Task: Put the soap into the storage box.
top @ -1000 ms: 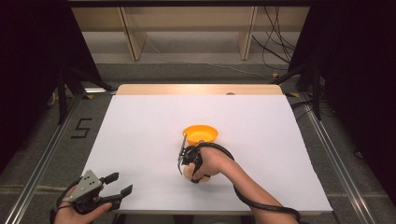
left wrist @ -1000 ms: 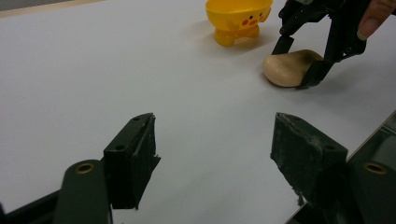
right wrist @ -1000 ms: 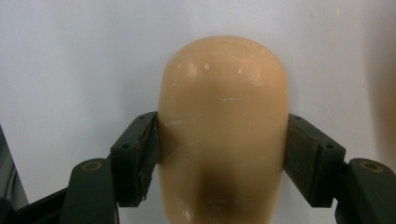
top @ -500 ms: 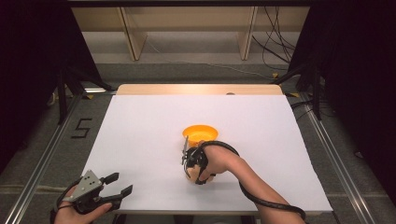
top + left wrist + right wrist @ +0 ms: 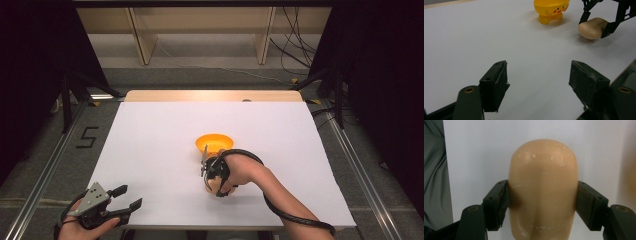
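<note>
Gripping the tan bread-shaped block across its flanks with the right gripper, both pads pressing its sides, and carrying it just off the white table sheet, a little nearer the person than the yellow duck-faced bowl. Seen from the left gripper view, hanging level between the far jaws with a soft shadow beneath, so probably lifted rather than resting. Likely heading for the yellow duck-faced bowl, judging by how near the two are. Doing this well: keeping the squeeze steady, since the rounded, smooth flanks could let the block pivot or slip; raising it enough to clear the bowl's rim before moving across; centring it over the opening and lowering until it sits inside before spreading the jaws; avoiding a nudge on the bowl, which stands on small feet and may tip or slide. Waiting at the near left corner of the sheet with the left gripper, jaws spread wide and nothing between them, well apart from the block
</note>
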Demonstrator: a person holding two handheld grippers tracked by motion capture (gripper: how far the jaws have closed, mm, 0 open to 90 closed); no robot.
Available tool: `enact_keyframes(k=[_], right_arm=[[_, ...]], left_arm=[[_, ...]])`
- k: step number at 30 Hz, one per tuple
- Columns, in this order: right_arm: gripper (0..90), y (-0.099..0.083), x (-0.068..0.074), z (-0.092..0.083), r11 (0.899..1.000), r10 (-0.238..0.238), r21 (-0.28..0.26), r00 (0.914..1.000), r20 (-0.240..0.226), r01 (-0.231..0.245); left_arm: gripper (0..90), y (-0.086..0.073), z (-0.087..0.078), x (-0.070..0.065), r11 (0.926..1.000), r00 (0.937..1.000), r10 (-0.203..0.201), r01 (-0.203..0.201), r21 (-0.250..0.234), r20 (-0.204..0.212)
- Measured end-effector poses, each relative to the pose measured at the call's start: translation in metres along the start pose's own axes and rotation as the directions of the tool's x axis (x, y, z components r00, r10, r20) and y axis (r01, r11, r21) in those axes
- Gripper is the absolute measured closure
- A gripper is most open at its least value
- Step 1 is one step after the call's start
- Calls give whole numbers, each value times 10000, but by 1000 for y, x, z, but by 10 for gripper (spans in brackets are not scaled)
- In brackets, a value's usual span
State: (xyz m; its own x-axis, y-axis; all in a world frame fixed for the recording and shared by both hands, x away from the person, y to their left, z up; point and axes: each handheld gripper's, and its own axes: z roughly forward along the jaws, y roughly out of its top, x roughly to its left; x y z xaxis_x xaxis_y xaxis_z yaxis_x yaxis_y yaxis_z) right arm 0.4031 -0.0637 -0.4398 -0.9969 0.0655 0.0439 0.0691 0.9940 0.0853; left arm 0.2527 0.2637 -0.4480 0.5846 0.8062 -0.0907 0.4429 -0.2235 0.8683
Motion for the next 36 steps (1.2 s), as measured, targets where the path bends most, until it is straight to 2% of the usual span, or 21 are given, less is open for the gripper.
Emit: enact_keyframes(k=[2,3,4,8,10,11,12,15,16,18,20,21,24,26,27,28,30,31,32,35,36], right_arm=[[338,-2,-2,-2,9997,-235,0,9997,63,236],[338,-4,1,-4,9997,230,59,9997,18,-230],[339,-5,-2,-5,9998,-209,6,9997,118,209],[338,-10,-1,-10,10000,50,-27,9999,138,-50],[338,-12,-4,-12,9995,-278,-108,9994,206,280],[339,-13,-6,-11,9974,-607,-377,9977,313,618],[338,-14,-5,-12,9993,-328,-143,9992,240,331],[338,-16,-7,-14,9981,-486,-367,9984,272,496],[338,-17,-10,-13,9947,-880,-500,9951,447,902],[338,-19,-7,-14,9985,-402,-359,9984,399,417],[338,-20,-9,-16,9978,-575,-311,9976,392,588],[338,-20,-7,-17,9993,-293,-242,9989,355,301],[338,-21,-7,-19,9989,-420,-186,9980,481,429],[338,-21,-10,-19,9954,-852,-402,9949,545,874],[338,-20,-8,-21,9976,-580,-342,9973,457,596],[338,-21,-11,-21,9951,-874,-420,9947,541,897],[339,-22,-10,-23,9972,-645,-339,9964,544,664],[338,-22,-11,-23,9960,-785,-395,9954,551,808],[338,-22,-10,-25,9982,-457,-372,9974,559,478],[339,-23,-9,-27,9998,-6,-176,9989,465,14],[338,-23,-12,-27,9987,-344,-364,9976,598,367]], left_arm=[[306,0,0,0,10000,10000,4,-4,2,2],[306,0,0,0,10000,10000,7,-7,-1,1],[306,0,0,0,10000,10000,67,-67,2,22],[306,0,0,0,10000,10000,18,-18,-1,11],[306,0,0,0,10000,10000,27,-27,-4,13],[306,0,0,0,10000,10000,48,-48,-4,24],[306,0,0,0,10000,10000,79,-79,-5,38],[306,0,1,0,9999,9999,77,-76,-67,147],[306,0,1,1,10000,9998,80,-79,-41,183],[306,1,1,0,9999,9999,106,-106,-12,74],[306,0,1,-1,10000,10000,-85,85,-10,43],[306,0,1,0,10000,10000,-17,17,-15,41],[306,1,1,0,10000,9999,94,-94,-13,51],[306,1,1,0,10000,9999,94,-94,-8,49],[306,1,1,0,10000,10000,52,-52,-51,67],[306,1,1,0,10000,10000,33,-33,-45,64],[306,1,1,0,10000,10000,52,-52,-11,47],[306,1,1,0,10000,9999,89,-89,-10,55],[306,1,1,0,10000,9999,92,-92,-10,53],[306,1,1,0,10000,10000,47,-47,-52,70],[306,1,1,0,10000,10000,43,-43,-55,71]])
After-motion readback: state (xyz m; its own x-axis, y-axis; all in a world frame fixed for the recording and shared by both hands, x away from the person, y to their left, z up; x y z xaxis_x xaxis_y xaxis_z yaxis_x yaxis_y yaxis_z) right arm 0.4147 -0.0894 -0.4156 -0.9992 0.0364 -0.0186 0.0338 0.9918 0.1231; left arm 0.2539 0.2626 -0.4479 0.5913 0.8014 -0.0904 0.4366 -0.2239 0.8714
